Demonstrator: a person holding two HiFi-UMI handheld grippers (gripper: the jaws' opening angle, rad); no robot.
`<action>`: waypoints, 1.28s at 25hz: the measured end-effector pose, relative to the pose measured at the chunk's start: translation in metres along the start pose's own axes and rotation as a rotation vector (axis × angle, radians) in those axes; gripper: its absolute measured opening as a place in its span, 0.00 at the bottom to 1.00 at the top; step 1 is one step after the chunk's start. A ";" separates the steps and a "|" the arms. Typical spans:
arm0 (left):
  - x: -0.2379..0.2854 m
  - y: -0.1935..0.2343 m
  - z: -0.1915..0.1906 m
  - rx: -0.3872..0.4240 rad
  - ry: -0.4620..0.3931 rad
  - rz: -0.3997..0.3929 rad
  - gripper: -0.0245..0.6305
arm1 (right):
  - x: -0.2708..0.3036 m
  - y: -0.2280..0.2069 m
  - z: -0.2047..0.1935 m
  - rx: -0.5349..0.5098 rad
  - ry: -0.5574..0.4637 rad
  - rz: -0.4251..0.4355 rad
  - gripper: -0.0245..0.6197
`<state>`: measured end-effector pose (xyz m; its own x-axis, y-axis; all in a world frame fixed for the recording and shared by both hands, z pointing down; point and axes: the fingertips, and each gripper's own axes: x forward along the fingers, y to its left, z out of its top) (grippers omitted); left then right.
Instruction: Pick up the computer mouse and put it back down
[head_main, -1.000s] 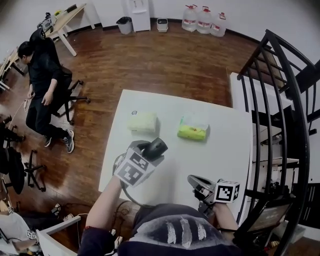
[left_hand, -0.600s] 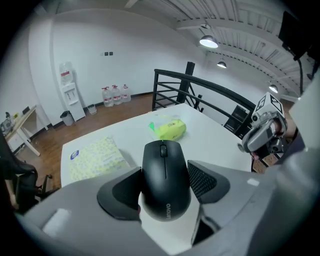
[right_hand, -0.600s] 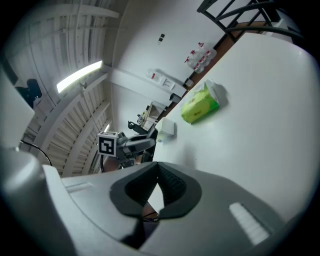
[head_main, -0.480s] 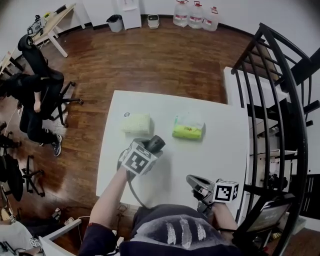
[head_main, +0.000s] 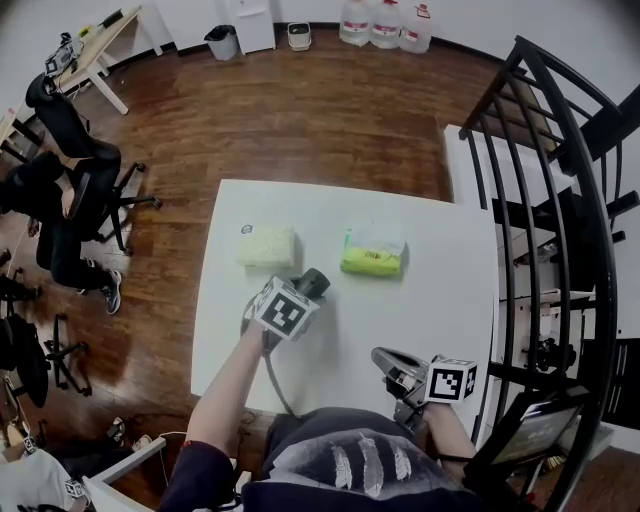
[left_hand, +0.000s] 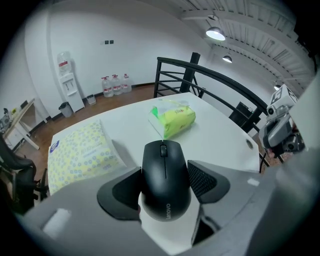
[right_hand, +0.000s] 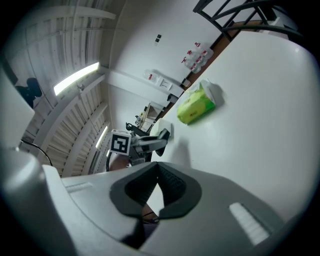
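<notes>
Left gripper (left_hand: 166, 184) in my hand gripped the black mouse (left_hand: 165, 165) by its sides, low over the near left part of the white table (head_main: 440, 290); whether it touched, I couldn't tell. Just beyond lay a yellow tissue pack (left_hand: 82, 152), with a green pack (left_hand: 172, 117) further right. Near right, my right gripper (right_hand: 158, 167) was closed and empty.

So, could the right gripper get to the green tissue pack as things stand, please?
Probably yes: only bare table lies between the right gripper and the green tissue pack, though its shut jaws must open first.
</notes>
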<state>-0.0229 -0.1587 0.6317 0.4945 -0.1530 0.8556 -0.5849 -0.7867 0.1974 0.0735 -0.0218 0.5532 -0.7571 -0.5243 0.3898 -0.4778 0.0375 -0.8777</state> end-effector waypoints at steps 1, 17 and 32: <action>0.003 0.000 -0.001 0.001 0.006 -0.002 0.50 | 0.000 -0.001 0.000 0.002 -0.001 -0.002 0.04; 0.049 0.013 -0.030 0.024 0.141 0.031 0.50 | 0.006 -0.007 0.002 0.017 -0.012 -0.013 0.04; 0.045 0.019 -0.039 0.058 0.198 0.103 0.51 | 0.002 0.013 0.005 -0.024 -0.037 0.007 0.04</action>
<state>-0.0369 -0.1569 0.6925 0.2953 -0.1187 0.9480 -0.5852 -0.8068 0.0812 0.0681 -0.0266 0.5409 -0.7433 -0.5554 0.3728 -0.4839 0.0617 -0.8729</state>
